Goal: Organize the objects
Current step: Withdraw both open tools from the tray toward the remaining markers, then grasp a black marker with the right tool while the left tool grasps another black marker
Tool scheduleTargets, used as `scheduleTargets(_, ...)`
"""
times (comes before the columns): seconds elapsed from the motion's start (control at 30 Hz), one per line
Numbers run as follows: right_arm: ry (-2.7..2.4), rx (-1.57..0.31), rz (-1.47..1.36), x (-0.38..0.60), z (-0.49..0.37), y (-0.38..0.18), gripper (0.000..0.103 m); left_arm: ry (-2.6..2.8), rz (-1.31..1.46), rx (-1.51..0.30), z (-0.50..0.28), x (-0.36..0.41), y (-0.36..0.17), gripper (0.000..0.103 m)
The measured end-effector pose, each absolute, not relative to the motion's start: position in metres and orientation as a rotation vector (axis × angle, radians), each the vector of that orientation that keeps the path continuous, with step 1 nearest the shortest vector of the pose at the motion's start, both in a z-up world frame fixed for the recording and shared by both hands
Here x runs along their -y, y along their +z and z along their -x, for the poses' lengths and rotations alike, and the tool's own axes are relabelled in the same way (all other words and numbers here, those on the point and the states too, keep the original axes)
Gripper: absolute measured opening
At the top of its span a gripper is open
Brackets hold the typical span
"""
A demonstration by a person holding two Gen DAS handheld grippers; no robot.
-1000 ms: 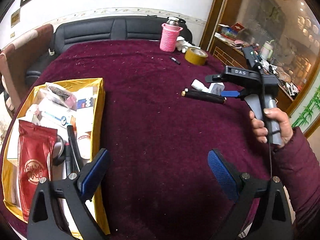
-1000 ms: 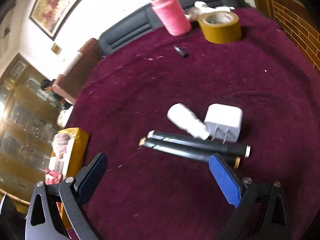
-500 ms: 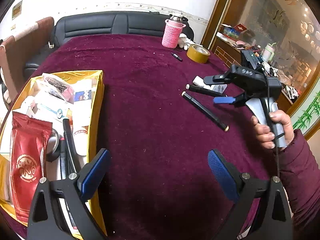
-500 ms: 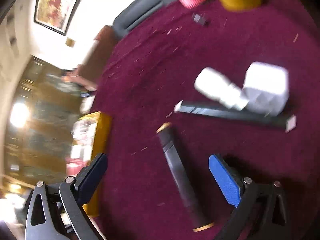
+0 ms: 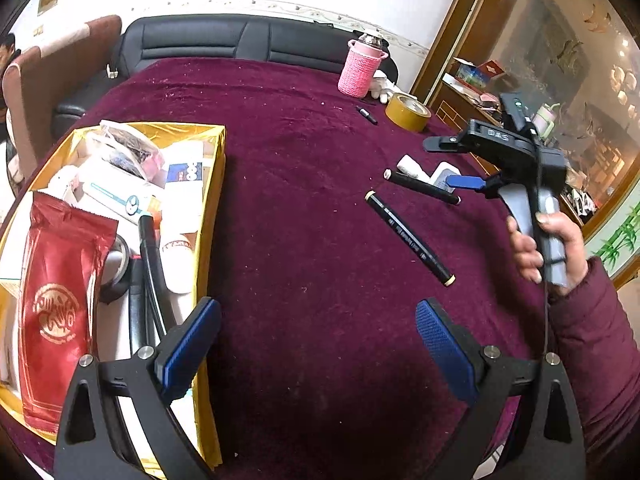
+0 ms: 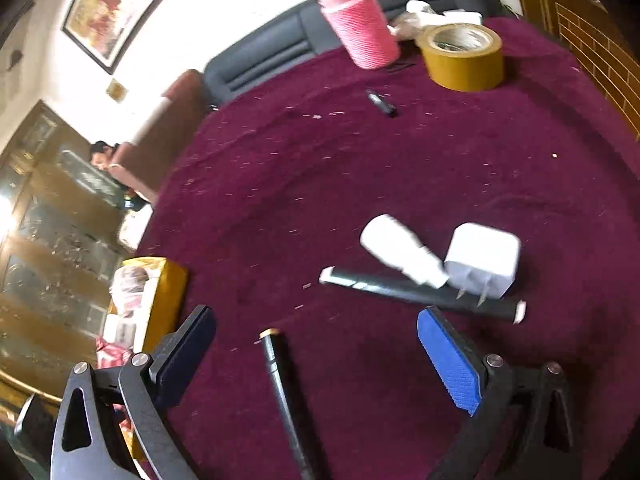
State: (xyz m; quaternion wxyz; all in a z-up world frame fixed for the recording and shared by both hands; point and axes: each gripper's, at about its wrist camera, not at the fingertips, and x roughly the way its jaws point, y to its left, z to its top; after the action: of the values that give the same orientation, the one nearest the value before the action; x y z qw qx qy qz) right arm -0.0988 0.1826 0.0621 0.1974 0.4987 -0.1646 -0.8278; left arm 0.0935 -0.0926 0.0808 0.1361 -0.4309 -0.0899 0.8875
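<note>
Currently, left wrist view: left gripper [image 5: 318,338] spread wide, holding nothing, low over the maroon tablecloth [image 5: 304,208], with the gold box [image 5: 212,216] of sorted items just to its left. Near marker [image 5: 410,238] lies loose on the cloth ahead and to the right, long axis running diagonally from far-left to near-right. Right gripper [image 5: 454,162], held by a hand [image 5: 546,246], sits above the far marker [image 5: 422,187], white bottle [image 5: 410,165] and charger [image 5: 442,172]; it looks spread, carrying nothing. Right wrist view: right gripper [image 6: 316,346] fingers wide apart, empty. Near marker [image 6: 286,396] lies between the fingers, axis roughly along the pointing direction, gold-capped end away from the camera. Far marker [image 6: 420,294] lies crosswise beyond, touching the bottle [image 6: 402,250] and charger [image 6: 482,264]. Judgement: right gripper is nearer; closing across the barrel needs only a descent.
</note>
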Motion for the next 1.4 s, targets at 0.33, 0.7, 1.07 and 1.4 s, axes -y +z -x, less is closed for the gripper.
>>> scheduleTargets(0.33,-2.389,0.3,-1.587,-0.169,0.136,0.029,0.102,2.562,1.26,0.22,-0.096,0.087,0.079,0.098)
scheduleTargets(0.7,-2.484,-0.122,-1.625,-0.161,0.093,0.034,0.023,2.533,1.271,0.2,-0.087,0.072,0.072,0.098)
scheduleTargets(1.07,-2.456,-0.051,-1.626,-0.184,0.028,0.032,0.016,2.478,1.344,0.086,-0.029,-0.003,0.058,0.097)
scheduleTargets(1.4,-2.434,0.161,-1.568,-0.224,0.0,0.031,0.016,2.573,1.508,-0.102,0.038,-0.069,0.013,0.094)
